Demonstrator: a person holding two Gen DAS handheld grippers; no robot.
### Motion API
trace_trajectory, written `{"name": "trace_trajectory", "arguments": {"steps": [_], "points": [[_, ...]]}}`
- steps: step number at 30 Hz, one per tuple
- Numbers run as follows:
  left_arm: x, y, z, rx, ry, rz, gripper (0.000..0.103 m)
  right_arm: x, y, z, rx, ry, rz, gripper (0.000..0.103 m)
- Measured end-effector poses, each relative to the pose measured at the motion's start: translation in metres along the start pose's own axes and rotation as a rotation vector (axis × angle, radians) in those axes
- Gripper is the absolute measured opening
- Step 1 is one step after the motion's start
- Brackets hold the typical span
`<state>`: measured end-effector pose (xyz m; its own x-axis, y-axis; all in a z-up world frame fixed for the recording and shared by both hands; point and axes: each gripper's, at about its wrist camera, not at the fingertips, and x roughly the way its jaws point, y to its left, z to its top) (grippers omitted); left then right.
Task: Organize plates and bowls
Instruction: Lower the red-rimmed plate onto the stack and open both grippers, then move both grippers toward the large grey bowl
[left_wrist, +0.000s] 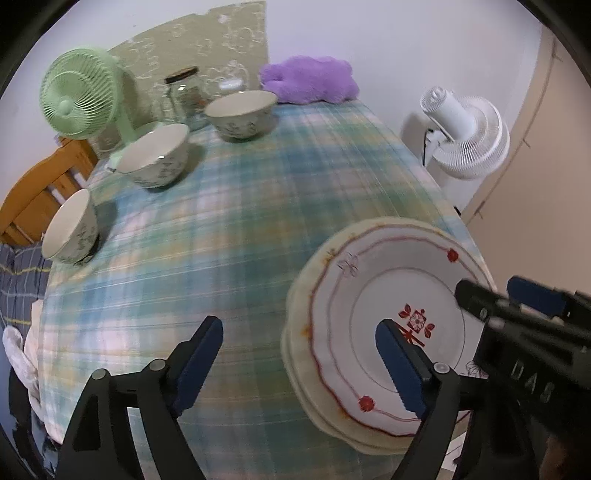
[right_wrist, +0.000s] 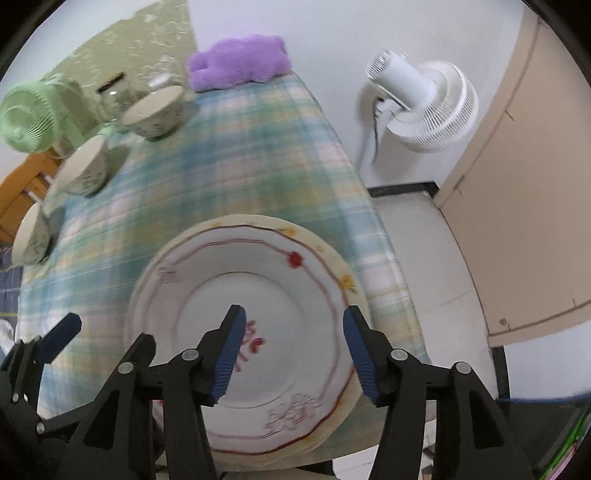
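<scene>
A stack of plates lies at the table's near right corner; the top plate (left_wrist: 388, 295) (right_wrist: 258, 280) is white with a red rim line and red flowers, on a cream plate (left_wrist: 306, 354) (right_wrist: 354, 273). Three floral bowls stand apart along the left: far (left_wrist: 242, 114) (right_wrist: 155, 110), middle (left_wrist: 155, 155) (right_wrist: 85, 170), near (left_wrist: 70, 229) (right_wrist: 31, 236). My left gripper (left_wrist: 301, 354) is open and empty, its right finger over the top plate. My right gripper (right_wrist: 293, 350) is open and empty just above the stack; it also shows in the left wrist view (left_wrist: 517, 310).
The table has a plaid cloth (left_wrist: 229, 221) (right_wrist: 240, 155). At the back stand a green fan (left_wrist: 81, 96) (right_wrist: 29, 118), a glass jar (left_wrist: 184, 92) and a purple plush (left_wrist: 310, 79) (right_wrist: 240, 62). A white fan (left_wrist: 465, 133) (right_wrist: 424, 103) stands beyond the right edge. A wooden chair (left_wrist: 40, 188) is at left.
</scene>
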<state>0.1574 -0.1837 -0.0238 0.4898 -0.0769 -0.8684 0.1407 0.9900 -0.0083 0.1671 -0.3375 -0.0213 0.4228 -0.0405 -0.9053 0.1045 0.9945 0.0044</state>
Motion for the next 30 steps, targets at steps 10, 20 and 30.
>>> {"name": "trace_trajectory", "arguments": {"steps": [10,20,30], "points": [[-0.027,0.062,0.018,-0.141,-0.071,0.08,0.091,-0.033,0.06,0.027,-0.148,-0.131,0.127,0.08],[-0.036,0.147,0.02,-0.216,-0.103,0.109,0.09,-0.044,0.155,0.04,-0.234,-0.165,0.152,0.08],[-0.034,0.243,0.027,-0.158,-0.152,0.107,0.086,-0.045,0.255,0.039,-0.175,-0.211,0.129,0.08]]}}
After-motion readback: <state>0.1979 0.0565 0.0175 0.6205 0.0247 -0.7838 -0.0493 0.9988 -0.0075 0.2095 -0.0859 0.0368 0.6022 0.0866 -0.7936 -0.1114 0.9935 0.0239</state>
